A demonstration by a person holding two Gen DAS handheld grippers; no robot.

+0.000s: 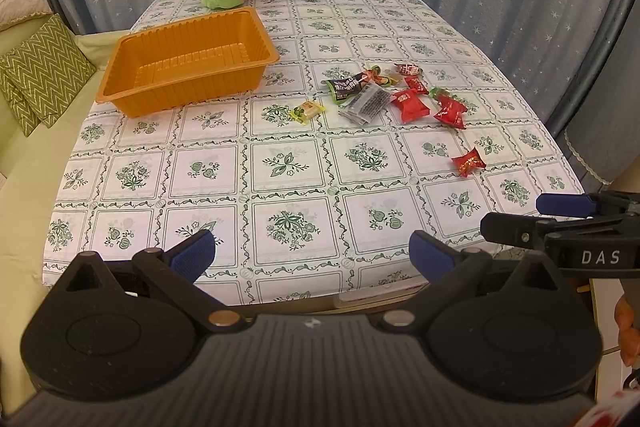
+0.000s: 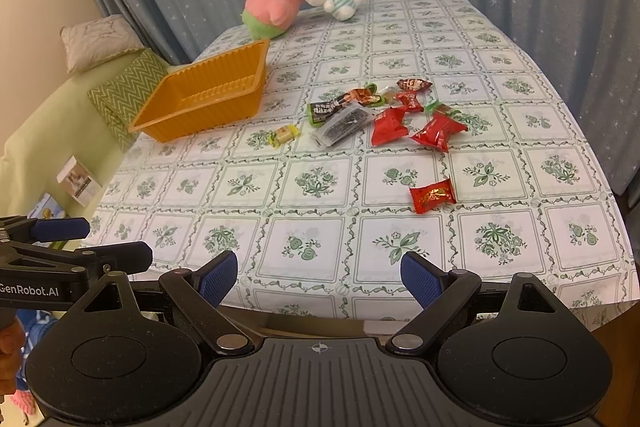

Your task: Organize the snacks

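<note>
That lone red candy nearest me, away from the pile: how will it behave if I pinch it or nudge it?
The lone red candy has a glossy, crinkled wrapper, so it may slip between the pads. Its flared ends look floppy; gripping the plump middle is probably safer. It seems small and light, lying flat on the tablecloth, so a nudge would likely slide it, not roll it.

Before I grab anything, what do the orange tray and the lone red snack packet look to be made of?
Orange tray: thin moulded plastic, judging by its ribbed walls and slight sheen. Lone red snack packet: probably glossy plastic film or foil, crinkled, with crimped ends and bright highlights.
</note>
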